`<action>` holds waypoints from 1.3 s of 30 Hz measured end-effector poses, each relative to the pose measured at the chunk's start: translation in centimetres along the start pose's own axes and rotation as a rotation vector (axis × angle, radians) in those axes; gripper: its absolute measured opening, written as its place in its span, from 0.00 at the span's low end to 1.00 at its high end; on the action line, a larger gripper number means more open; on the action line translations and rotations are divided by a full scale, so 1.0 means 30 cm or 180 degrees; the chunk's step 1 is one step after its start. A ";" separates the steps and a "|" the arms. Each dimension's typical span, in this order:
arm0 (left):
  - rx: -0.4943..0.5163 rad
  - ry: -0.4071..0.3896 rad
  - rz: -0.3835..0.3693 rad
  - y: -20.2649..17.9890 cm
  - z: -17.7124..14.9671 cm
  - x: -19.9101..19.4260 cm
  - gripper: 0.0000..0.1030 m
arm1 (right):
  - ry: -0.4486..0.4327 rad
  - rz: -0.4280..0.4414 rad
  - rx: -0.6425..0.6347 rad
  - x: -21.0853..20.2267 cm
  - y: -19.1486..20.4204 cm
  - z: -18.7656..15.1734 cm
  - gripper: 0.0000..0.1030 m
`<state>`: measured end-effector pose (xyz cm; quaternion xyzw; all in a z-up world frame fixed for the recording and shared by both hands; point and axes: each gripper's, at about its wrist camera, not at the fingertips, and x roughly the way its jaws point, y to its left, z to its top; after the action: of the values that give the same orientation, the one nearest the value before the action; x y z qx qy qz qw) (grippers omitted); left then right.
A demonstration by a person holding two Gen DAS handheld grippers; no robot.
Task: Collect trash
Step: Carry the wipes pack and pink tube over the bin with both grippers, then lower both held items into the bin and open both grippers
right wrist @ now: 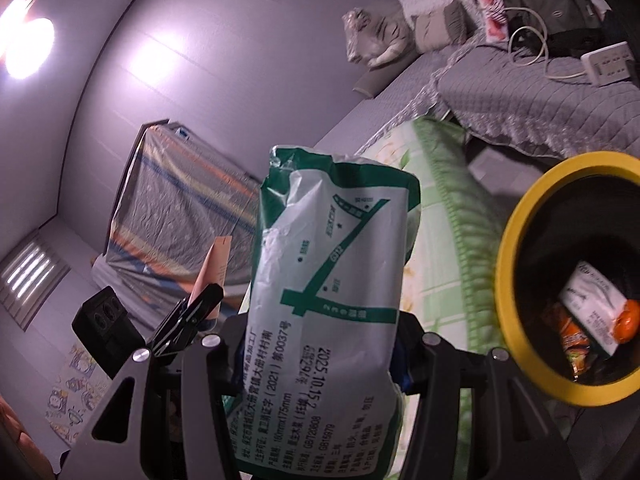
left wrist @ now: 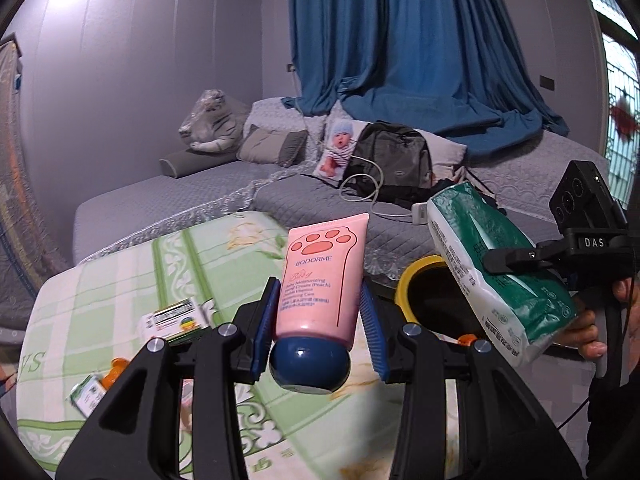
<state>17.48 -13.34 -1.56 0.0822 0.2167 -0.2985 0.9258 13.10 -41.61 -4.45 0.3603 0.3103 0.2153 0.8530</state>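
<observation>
Left gripper [left wrist: 318, 322] partly closed, blue pads clamped on a pink hand-cream tube [left wrist: 324, 276]; tube's long axis near upright, dark blue cap toward the camera at 6 o'clock, crimped end tipped toward 12–1 o'clock. Right gripper [right wrist: 320, 354] partly closed on a green-and-white tissue pack [right wrist: 328, 300]; pack's long axis runs from 6 up to about 12 o'clock in the right wrist view, its lower end cut off by the frame, and it hides the fingertips, so pad contact is probably there but not plainly seen. In the left wrist view the same pack slants from 10 to 4 o'clock, at 3 o'clock of the tube. Yellow-rimmed bin [right wrist: 516, 248] sits at 3 o'clock of the pack, wrappers and something orange inside, contents dim. In the left view the pack covers part of the bin. Green patterned mat [left wrist: 132, 280] below carries small boxes [left wrist: 176, 320] at 9 o'clock of the tube, partly behind the gripper frame, labels unreadable. Grey bed [left wrist: 168, 200] with black backpack [left wrist: 394, 160] at 12 o'clock.
</observation>
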 end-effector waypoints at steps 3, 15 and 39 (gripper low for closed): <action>0.0039 0.0020 -0.0117 -0.051 0.024 0.055 0.37 | -0.0200 -0.0191 0.0027 -0.065 -0.040 0.018 0.48; 0.0174 0.0186 -0.0526 -0.267 0.050 0.308 0.37 | -0.0680 -0.1012 0.0212 -0.205 -0.250 0.031 0.48; 0.0165 0.0602 -0.0790 -0.514 -0.009 0.722 0.31 | -0.0662 -0.1970 0.0516 -0.193 -0.584 0.055 0.50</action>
<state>24.09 -36.93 -11.90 0.1064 0.3037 -0.4071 0.8548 12.61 -57.16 -14.50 0.3357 0.3324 -0.1171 0.8736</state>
